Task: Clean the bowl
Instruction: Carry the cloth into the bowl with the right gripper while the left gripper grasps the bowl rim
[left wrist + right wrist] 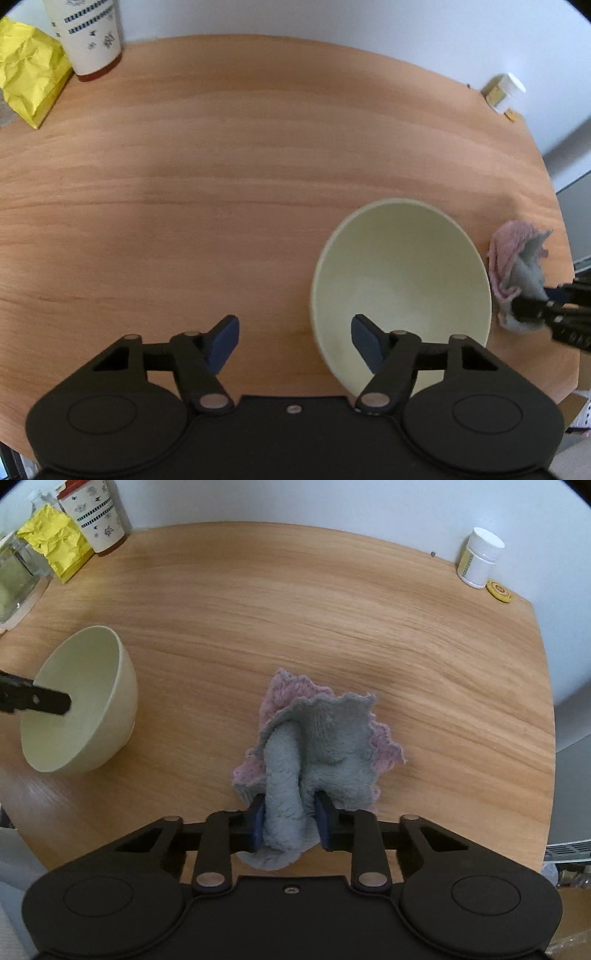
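Observation:
A pale yellow-green bowl (402,291) sits tilted on the wooden table; it also shows at the left of the right wrist view (79,701). My left gripper (295,345) is open, its right finger over the bowl's near rim and its left finger outside the bowl. My right gripper (290,827) is shut on a grey and pink cloth (317,746), which bunches up between the pads just above the table. The cloth also shows right of the bowl in the left wrist view (517,273).
A patterned cup (98,517) and a crumpled yellow bag (55,544) stand at the table's back left, with a glass container (14,576) beside them. A white pill bottle (478,557) and a yellow disc (498,590) sit at the back right.

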